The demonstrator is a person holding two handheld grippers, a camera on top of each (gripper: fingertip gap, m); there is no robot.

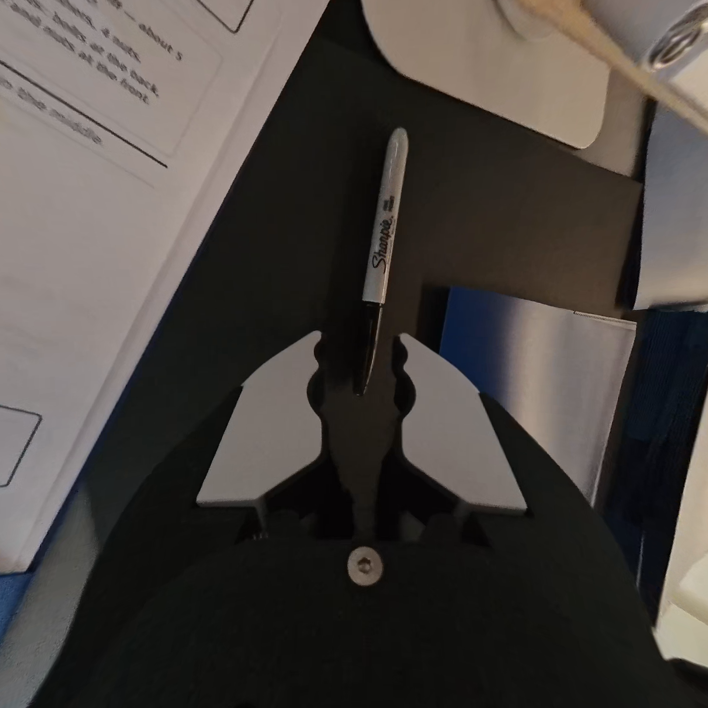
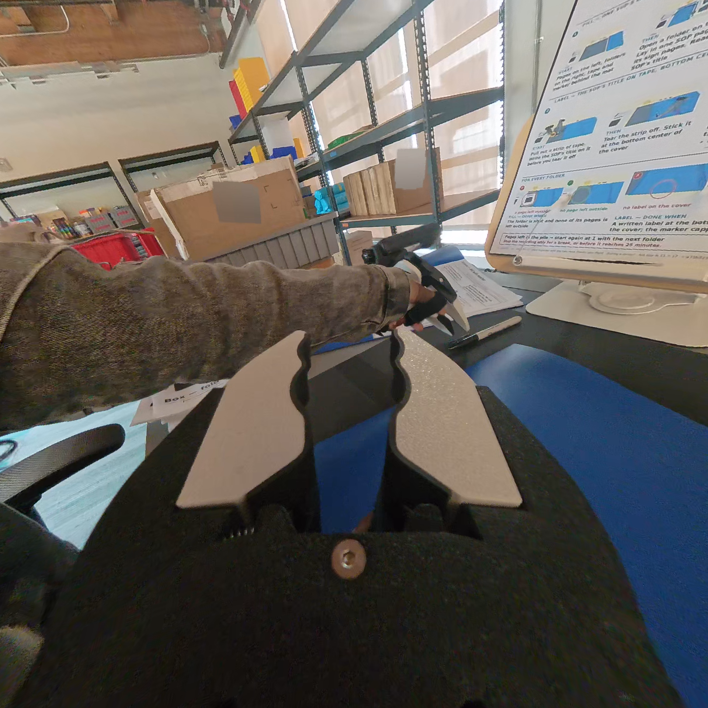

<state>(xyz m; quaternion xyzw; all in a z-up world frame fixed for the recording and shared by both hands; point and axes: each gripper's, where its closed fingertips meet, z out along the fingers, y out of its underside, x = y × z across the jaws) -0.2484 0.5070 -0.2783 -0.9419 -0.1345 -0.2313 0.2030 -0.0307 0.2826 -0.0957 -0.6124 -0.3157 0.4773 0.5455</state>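
A marker (image 1: 387,237) with a grey barrel and a black cap lies on the black mat (image 1: 291,230). My left gripper (image 1: 360,334) is open, with its white fingers (image 1: 279,413) on either side of the cap end, not closed on it. In the right wrist view the left gripper (image 2: 456,325) hovers at the cap end of the marker (image 2: 486,331), held by a hand in a grey sleeve (image 2: 191,325). My right gripper (image 2: 348,337) is open and empty above a blue folder (image 2: 574,440).
A stack of printed pages (image 1: 95,191) lies left of the marker. A white stand base (image 1: 479,57) is beyond it, holding an instruction sheet (image 2: 613,153). Metal shelves (image 2: 383,134) with boxes stand behind. A chair armrest (image 2: 57,459) is at the left. The tips of one gripper are about 35 cm away from the tips of the other.
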